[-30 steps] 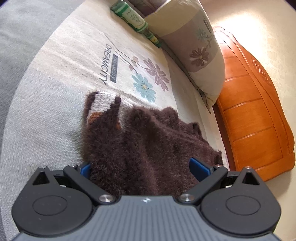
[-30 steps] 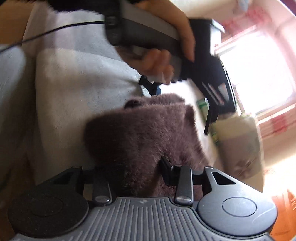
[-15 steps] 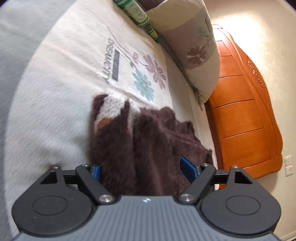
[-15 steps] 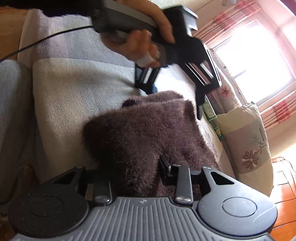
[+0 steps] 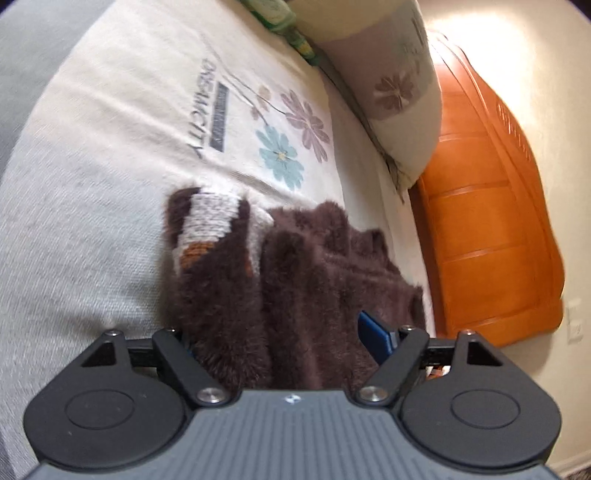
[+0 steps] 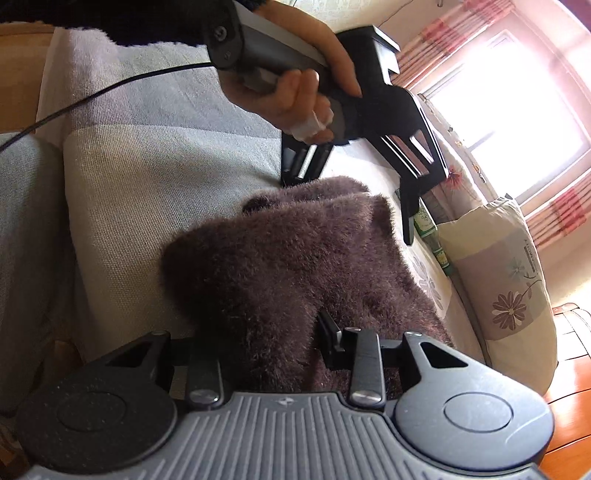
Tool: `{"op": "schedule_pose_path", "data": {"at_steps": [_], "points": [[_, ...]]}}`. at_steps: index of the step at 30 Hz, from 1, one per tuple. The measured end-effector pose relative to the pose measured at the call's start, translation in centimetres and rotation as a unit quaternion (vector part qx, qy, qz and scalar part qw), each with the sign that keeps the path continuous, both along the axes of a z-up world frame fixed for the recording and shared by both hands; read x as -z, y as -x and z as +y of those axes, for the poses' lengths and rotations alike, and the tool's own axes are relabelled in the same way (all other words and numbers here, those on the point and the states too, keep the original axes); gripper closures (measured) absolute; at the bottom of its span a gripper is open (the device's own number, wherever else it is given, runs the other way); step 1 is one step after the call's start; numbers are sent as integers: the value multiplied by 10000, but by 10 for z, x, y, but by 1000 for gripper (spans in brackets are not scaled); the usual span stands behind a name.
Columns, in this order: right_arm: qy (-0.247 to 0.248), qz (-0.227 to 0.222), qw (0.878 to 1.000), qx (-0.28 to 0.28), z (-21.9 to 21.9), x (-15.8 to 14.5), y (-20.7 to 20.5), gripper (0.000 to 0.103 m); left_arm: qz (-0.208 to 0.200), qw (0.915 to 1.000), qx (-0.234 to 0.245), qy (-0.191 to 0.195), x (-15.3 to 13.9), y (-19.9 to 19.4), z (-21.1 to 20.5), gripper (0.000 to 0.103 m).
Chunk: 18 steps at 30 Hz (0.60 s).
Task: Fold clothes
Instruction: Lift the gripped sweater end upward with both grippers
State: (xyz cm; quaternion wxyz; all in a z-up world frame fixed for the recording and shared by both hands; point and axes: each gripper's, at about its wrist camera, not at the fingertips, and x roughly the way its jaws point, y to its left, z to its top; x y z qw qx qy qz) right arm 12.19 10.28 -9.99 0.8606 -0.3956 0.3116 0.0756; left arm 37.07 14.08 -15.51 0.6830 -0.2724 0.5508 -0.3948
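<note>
On the bed (image 5: 110, 155), covered by a cream spread printed with flowers and the word DREAMCITY, a fuzzy dark brown sweater (image 5: 295, 280) lies bunched toward the edge nearest the cameras, with a white and orange knitted patch (image 5: 207, 221) showing at its far end. Along the bed's head edge stands an orange wooden headboard (image 5: 487, 229), and against it leans a cream and mauve pillow (image 5: 391, 74) with flower prints; a green patterned item (image 5: 273, 11) is tucked beside the pillow, too cropped to name. Seen from the right wrist, a bright window (image 6: 509, 96) with red checked curtains sits beyond the pillow.

A hand (image 6: 306, 85) in a dark sleeve grips the handle of the left gripper (image 6: 354, 173), which hangs over the sweater's far end with a black cable (image 6: 110, 88) trailing back across the bed. From its own camera the left gripper (image 5: 284, 339) has its fingers spread wide, the sweater's fabric filling the gap between them; the blue pad (image 5: 373, 332) of one finger rests against the pile, the other is mostly buried. The right gripper (image 6: 266, 339) straddles the near end of the sweater, one finger (image 6: 328, 328) sunk in the fabric, the other hidden, so I cannot tell whether it is pinching.
</note>
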Motion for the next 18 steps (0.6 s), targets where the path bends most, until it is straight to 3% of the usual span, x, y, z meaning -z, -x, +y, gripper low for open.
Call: {"op": "schedule_pose_path", "data": {"at_steps": [3,4,5,14,18], "points": [[68,-55,10000,-3,1,4,1,63,-28,10000,-21,11,6,-1,8,44],[108,-84,9999,-3,2,6,1,63,40,10000,-64,-9,9,-3,12,58],[147,-114,9998,-4,2,8,2,63,120,9999,-89,8,12,-6,15,61],[116,-213,9997,40,5,12,6,64,-56,9998,-118,-170,11,-5,6,66],[119,-208,9997,13,5,9,9,68,-223,9979,-174,-585,-3,1,-3,68]]}}
